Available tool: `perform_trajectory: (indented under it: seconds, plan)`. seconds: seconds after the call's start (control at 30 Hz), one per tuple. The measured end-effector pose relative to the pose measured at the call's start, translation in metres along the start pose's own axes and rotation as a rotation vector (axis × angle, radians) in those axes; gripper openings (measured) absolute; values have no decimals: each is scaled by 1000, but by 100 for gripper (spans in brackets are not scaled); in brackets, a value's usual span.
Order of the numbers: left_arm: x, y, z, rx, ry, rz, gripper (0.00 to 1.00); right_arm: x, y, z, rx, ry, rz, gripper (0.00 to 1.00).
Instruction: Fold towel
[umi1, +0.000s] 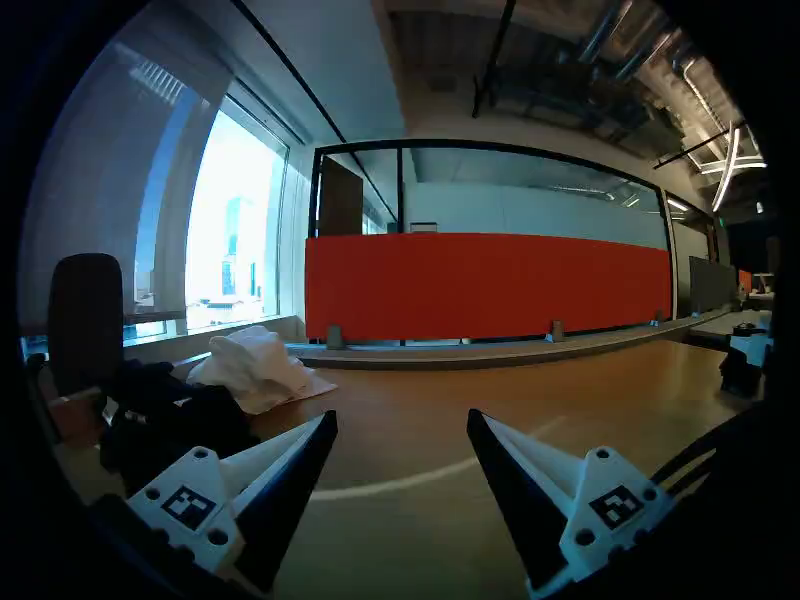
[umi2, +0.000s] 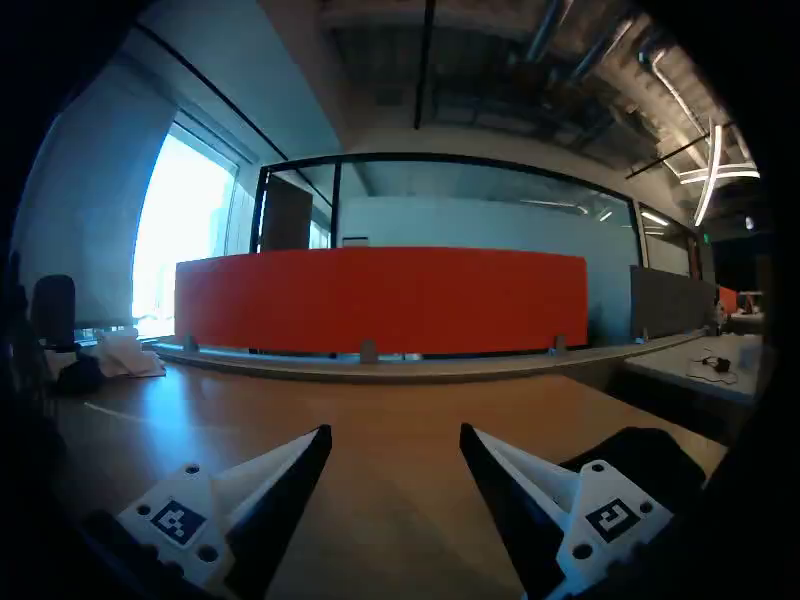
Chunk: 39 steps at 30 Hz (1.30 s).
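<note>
Left gripper (umi1: 400, 414) is hanging wide open, both fingers spread with nothing between them, just hovering low over the bare wooden table (umi1: 420, 430), where a pale curved line (umi1: 400, 485) is running across just past the fingertips. Right gripper (umi2: 395, 430) is doing the same thing, jaws released and gripping nothing, sitting over the same tabletop (umi2: 400, 400). Moving out from there, the white towel (umi1: 255, 368) is lying crumpled in a heap on the table, off to the left of the left gripper's fingers and well apart from them. In the right gripper view the towel (umi2: 125, 355) is showing much farther away, at the far left end of the table. A pile of dark cloth (umi1: 170, 415) is bunching up right beside the towel, on the near side of it, and a dark chair back (umi1: 85, 310) is standing behind that. In the right gripper view another dark cloth (umi2: 640, 455) is lying just beyond the right-hand finger. Further back, a long orange partition (umi2: 380, 300) is running along the table's far edge, and a bright window (umi1: 230, 250) is glowing on the left.
</note>
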<state>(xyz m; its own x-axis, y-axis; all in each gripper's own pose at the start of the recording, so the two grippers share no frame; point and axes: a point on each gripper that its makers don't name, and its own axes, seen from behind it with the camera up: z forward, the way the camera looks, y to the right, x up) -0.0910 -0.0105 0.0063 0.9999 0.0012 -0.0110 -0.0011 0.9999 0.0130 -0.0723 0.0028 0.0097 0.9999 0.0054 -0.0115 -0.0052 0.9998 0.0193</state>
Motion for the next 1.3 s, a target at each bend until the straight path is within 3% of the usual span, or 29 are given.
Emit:
perform_trajectory:
  seconds: [1.3]
  plan:
    - [5, -1, -2, 0, -2, 0, 97, 1, 0, 1, 0, 0, 0, 99]
